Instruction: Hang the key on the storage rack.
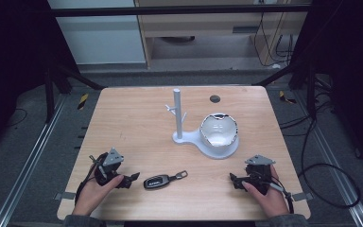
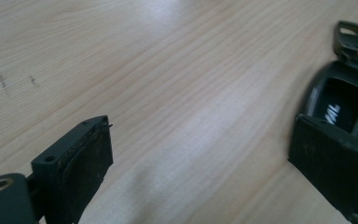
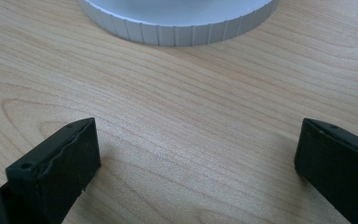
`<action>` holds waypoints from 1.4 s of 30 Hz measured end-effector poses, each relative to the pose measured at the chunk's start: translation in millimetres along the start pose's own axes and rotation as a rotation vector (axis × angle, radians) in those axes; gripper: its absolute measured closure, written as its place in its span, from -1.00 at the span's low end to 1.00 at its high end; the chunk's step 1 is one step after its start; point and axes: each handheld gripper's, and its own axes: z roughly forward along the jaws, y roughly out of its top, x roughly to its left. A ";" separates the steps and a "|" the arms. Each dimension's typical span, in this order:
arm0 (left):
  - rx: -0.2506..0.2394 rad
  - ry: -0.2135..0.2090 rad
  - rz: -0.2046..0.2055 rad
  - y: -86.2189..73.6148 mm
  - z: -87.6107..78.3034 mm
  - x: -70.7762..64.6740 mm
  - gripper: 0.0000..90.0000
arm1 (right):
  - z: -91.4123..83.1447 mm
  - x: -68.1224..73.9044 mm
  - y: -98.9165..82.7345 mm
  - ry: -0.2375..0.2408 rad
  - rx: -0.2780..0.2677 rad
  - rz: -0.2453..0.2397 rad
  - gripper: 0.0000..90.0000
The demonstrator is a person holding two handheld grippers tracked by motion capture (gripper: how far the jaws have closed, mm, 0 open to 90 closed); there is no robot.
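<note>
A black car key fob [image 1: 157, 180] with a metal clip lies flat on the wooden table [image 1: 137, 123] near its front edge. My left gripper [image 1: 131, 180] rests on the table just left of the fob, open; in the left gripper view the fob [image 2: 340, 95] lies beyond the right-hand jaw with bare wood between the jaws. At the front right my right gripper [image 1: 234, 180] rests open over bare wood. A grey stand [image 1: 178, 116] with a pole, small pegs and a round base holds a white bowl [image 1: 219, 128]. The base's ribbed rim [image 3: 177, 32] lies ahead of the right gripper.
A dark round grommet [image 1: 215, 99] is set in the table's far edge. Black frame bars [image 1: 66, 71] and cables [image 1: 321, 170] run around the table on the grey floor.
</note>
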 end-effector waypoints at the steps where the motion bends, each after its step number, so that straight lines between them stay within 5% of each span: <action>1: -0.004 -0.021 0.021 4.9 -4.3 -9.8 -0.87 | 0.0 0.0 0.0 0.000 0.000 0.000 -0.99; 3: -0.002 -0.033 0.027 7.7 -5.7 -14.4 -0.87 | 0.0 0.0 0.0 0.000 0.000 0.000 -0.99; 4: 0.004 -0.044 0.066 11.7 -6.2 -23.1 -0.86 | 0.0 -0.1 0.0 0.000 0.000 -0.001 -0.99; 8: 0.050 -0.066 0.115 14.8 -0.6 -34.3 -0.87 | 0.2 -0.2 0.3 0.002 0.000 -0.002 -0.99; 16: 0.089 -0.075 0.149 30.2 8.5 -38.9 -0.87 | 1.0 -0.3 1.0 0.001 0.002 0.002 -0.99; 22: 0.165 -0.087 0.196 48.6 25.0 -43.2 -0.85 | 1.1 -0.3 1.1 0.001 0.001 0.003 -0.99; 31: 0.273 -0.134 0.289 86.7 35.1 -70.2 -0.85 | 0.7 0.5 0.7 -0.009 0.000 0.008 -0.99; 38: 0.376 -0.209 0.354 96.7 53.5 -89.2 -0.89 | 0.6 0.6 0.5 -0.008 0.000 0.008 -0.99; 42: 0.408 -0.218 0.391 99.4 59.7 -93.4 -0.88 | 0.6 0.5 0.5 -0.009 0.000 0.008 -0.99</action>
